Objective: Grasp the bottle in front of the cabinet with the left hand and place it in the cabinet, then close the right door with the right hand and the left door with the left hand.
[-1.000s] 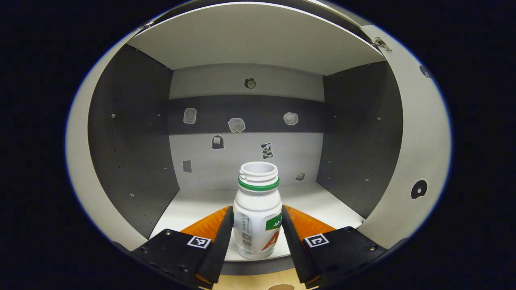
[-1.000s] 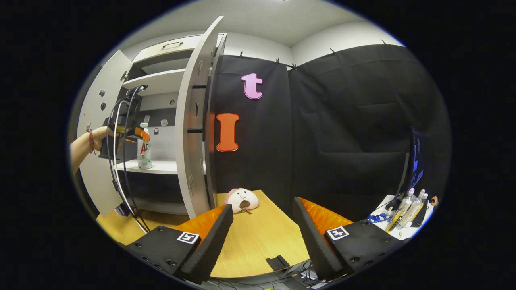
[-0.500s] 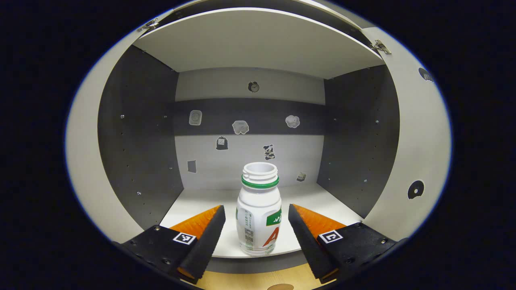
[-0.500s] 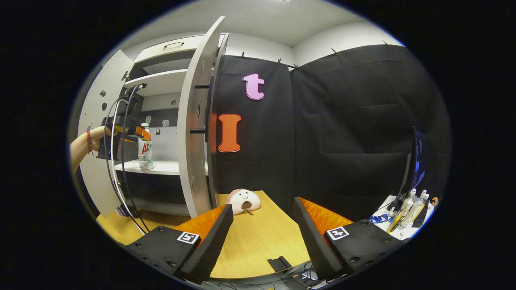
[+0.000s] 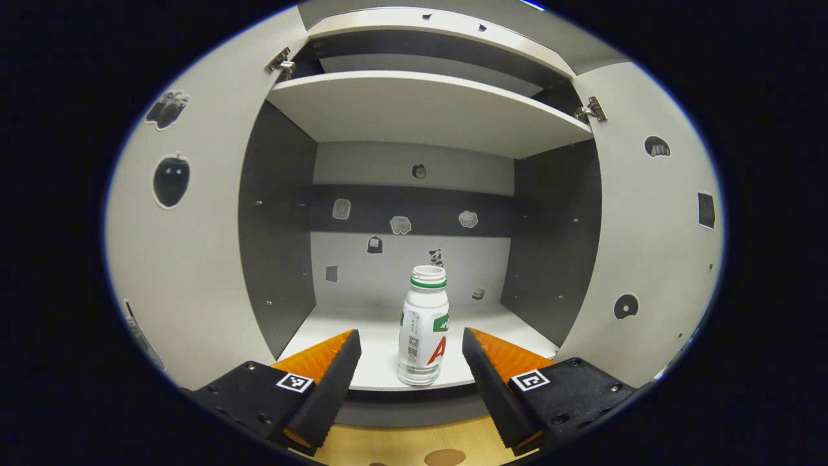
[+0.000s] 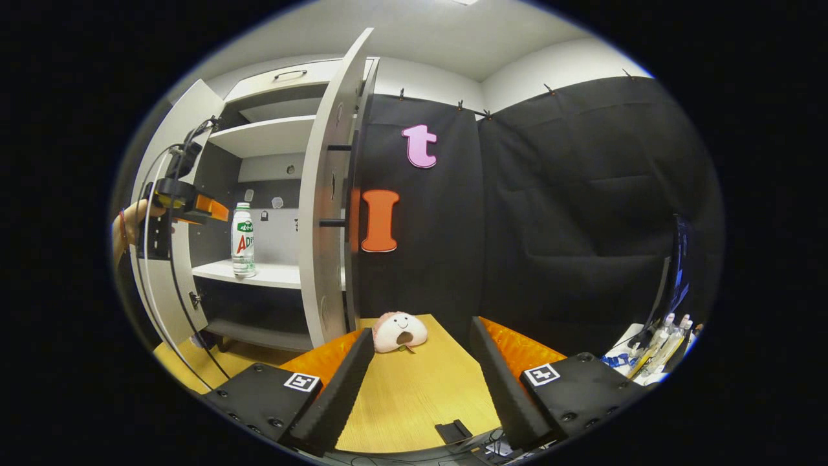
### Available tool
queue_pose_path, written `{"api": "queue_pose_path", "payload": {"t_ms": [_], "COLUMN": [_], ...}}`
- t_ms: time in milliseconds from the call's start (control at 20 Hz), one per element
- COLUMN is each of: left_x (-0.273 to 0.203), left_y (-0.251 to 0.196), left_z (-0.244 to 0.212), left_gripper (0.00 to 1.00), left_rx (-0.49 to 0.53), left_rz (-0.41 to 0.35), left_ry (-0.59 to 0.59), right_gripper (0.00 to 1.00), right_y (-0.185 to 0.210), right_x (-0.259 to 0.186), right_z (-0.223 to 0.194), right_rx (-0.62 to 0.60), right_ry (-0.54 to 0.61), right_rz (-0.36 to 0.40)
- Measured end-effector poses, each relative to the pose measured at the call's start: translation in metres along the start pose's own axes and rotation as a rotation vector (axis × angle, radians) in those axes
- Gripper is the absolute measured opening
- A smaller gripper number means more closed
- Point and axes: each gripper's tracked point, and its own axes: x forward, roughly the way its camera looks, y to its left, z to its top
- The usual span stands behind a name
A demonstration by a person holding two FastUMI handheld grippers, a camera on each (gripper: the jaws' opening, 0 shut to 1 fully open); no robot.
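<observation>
**Inspector A:** Left gripper view first. The bottle (image 5: 424, 325) stands upright and uncapped on the cabinet shelf (image 5: 381, 336), close to the shelf's front edge and about midway between its side edges. The left tool (image 5: 409, 369) sits in front of the shelf with its fingers apart, one to each side of the bottle and neither touching it. Both doors are open: the left door (image 5: 187, 246) and the right door (image 5: 647, 246) flank the opening, stickers on each.

**Inspector B:** What does the right gripper view add?

**Inspector A:** A side look. There the bottle (image 6: 243, 239) stands at the shelf's front edge, and the left tool (image 6: 210, 208) is level with the bottle's upper part, just beside it with a gap between them. A hand (image 6: 132, 217) grips that tool from behind, forearm roughly level, cables hanging down from it. The right door (image 6: 330, 213) is seen edge-on, swung well out.

**Inspector B:** And the right tool?

**Inspector A:** The right tool (image 6: 417, 382) is low over the wooden surface (image 6: 414, 395), fingers spread, holding nothing. Beyond its fingers, a small plush toy (image 6: 400, 331) lies at the surface's far edge, near the foot of the right door. Bottles and clutter (image 6: 656, 343) sit on a side table well off to the right.
</observation>
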Motion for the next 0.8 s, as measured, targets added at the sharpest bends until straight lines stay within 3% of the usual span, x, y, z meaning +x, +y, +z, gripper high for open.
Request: {"api": "queue_pose_path", "payload": {"t_ms": [800], "left_x": [-0.201], "left_y": [0.089], "left_z": [0.003], "left_gripper": [0.96], "left_rx": [0.007], "left_rz": [0.255], "left_ry": [-0.143], "right_gripper": [0.99], "right_y": [0.024], "right_x": [0.067], "right_z": [0.004], "right_rx": [0.0], "right_ry": [0.026], "right_rz": [0.117]}}
